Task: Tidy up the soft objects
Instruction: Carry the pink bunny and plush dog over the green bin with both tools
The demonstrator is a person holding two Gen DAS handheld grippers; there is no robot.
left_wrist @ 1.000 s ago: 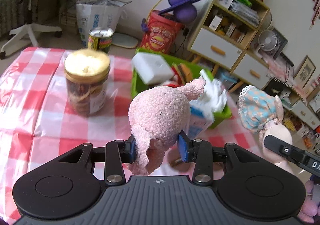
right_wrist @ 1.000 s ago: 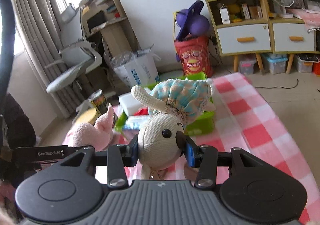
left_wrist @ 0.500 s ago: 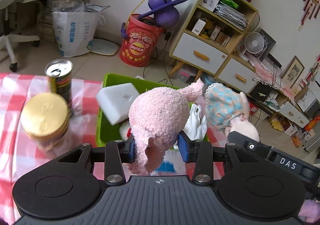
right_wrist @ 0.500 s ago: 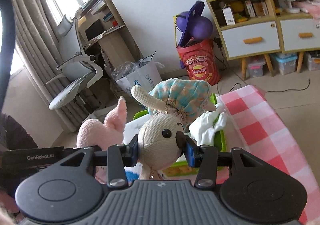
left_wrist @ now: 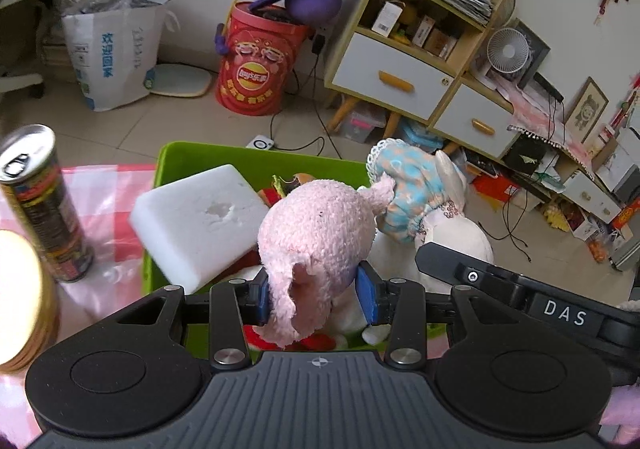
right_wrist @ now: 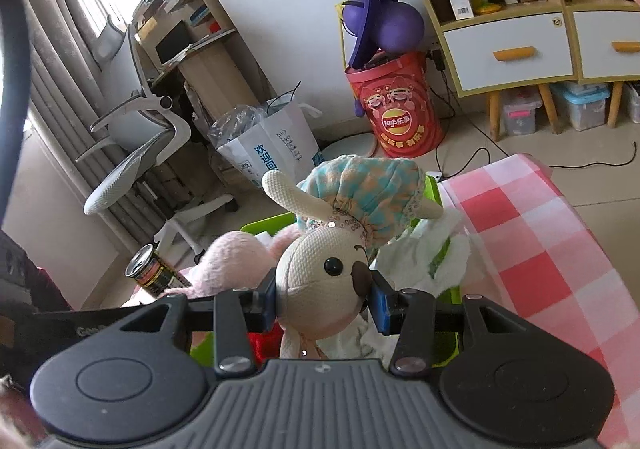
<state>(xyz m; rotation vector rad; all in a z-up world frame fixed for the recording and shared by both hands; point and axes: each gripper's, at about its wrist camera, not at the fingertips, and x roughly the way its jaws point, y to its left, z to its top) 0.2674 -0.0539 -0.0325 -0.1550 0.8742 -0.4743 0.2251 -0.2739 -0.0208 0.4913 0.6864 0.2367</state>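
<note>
Pink plush fills my left gripper (left_wrist: 316, 299): the blue pads are closed on the pink plush toy (left_wrist: 316, 233), biting into its soft body, and it hangs above the near part of the green bin (left_wrist: 192, 155). My right gripper (right_wrist: 324, 303) is likewise clamped, its pads pressed into both sides of the head of the cream rabbit doll (right_wrist: 320, 281), whose checked bonnet (right_wrist: 364, 189) stands above the jaws; this toy also sits over the bin, just right of the pink one, the two nearly touching. Inside the bin a white foam block (left_wrist: 196, 221) lies tilted against the left wall, with red and white soft items beneath; a white cloth (right_wrist: 424, 253) drapes at the right side. On the checked tablecloth (right_wrist: 540, 233), left of the bin, stands a tall drink can (left_wrist: 44, 205), with a gold-lidded jar (left_wrist: 20, 297) nearer. Judgement: both toys appear ready for release. Risks noted: the bin is already crowded, so a toy dropped onto the slanted foam could slide or roll over the rim; the two grippers work close together and could collide; a leftward swing could topple the can.
</note>
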